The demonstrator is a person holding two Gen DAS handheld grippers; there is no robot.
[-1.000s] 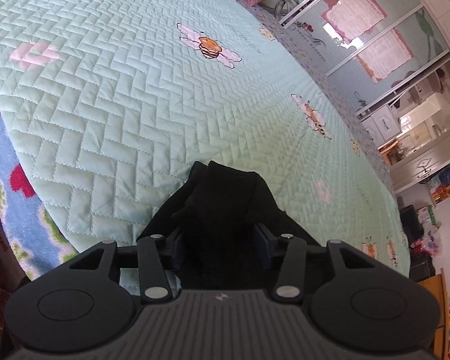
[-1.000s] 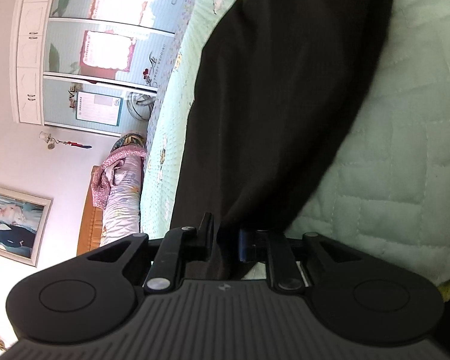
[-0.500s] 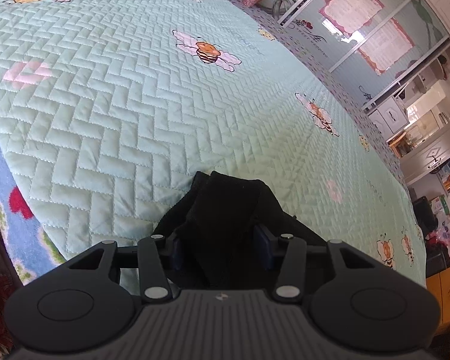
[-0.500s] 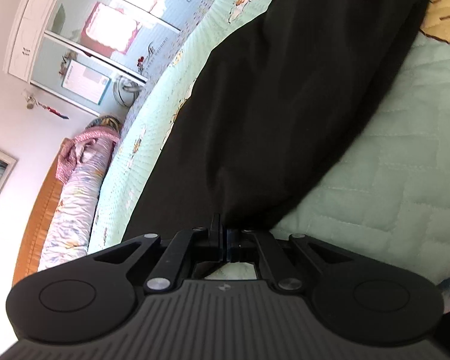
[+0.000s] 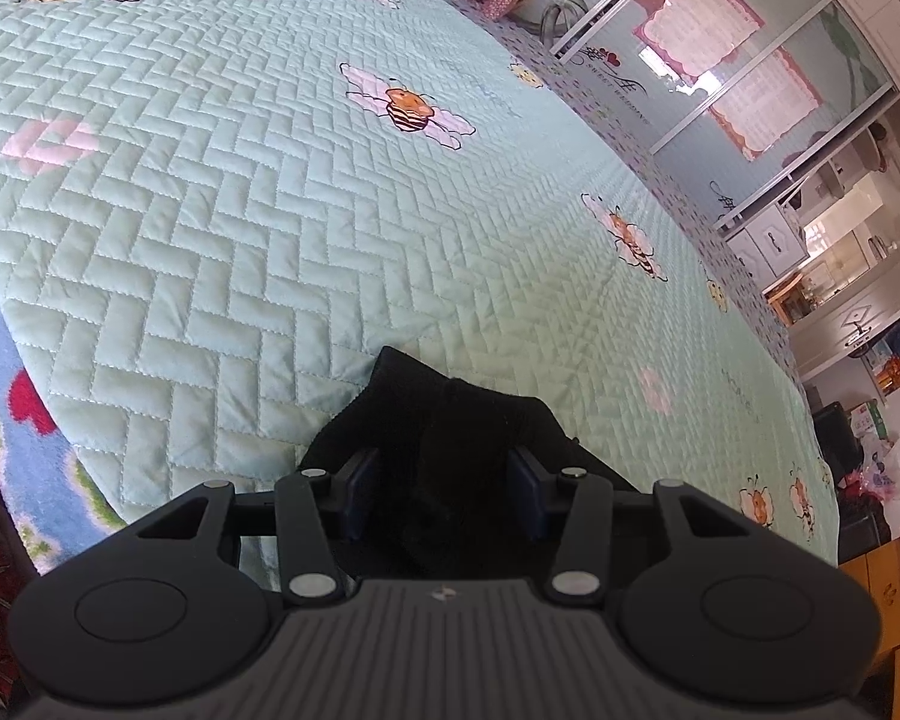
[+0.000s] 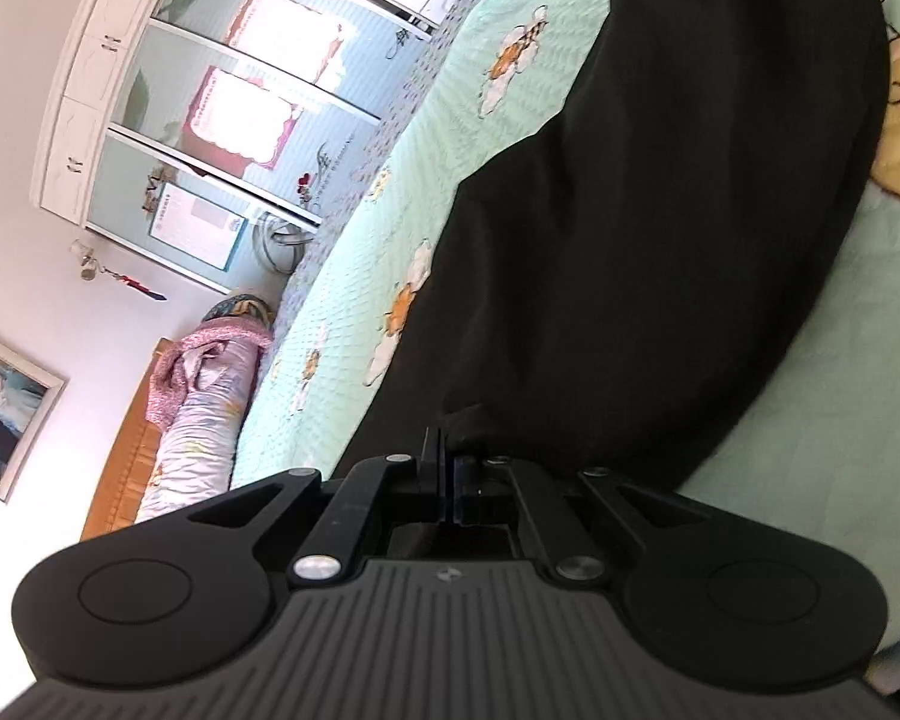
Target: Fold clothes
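Both ends of the black garment [image 6: 660, 228] in hand, spread long across the mint quilted bedspread [image 5: 240, 210]. Right gripper [image 6: 444, 468] pinched right down, pads all but meeting, a thin edge of black cloth caught between them. From that pinch, stretching away up and to the right in the right wrist view, a broad dark band, long axis running straight ahead of the fingers. Smooth and fairly flat out there, lying on the quilt.

Left gripper [image 5: 444, 486] about half spread, a thick bunched wad of the same black fabric [image 5: 450, 438] filling the gap, blue pads pressed against it on both sides. Bunch poking out just past the fingertips, open quilt beyond, bee prints [image 5: 411, 108] scattered well clear.

Judging from this: a fold in preparation, with the length of the garment ahead of the right hand, so likely a carry of that pinched edge along the long axis. Thin edge, tight pinch; some risk of slipping free.
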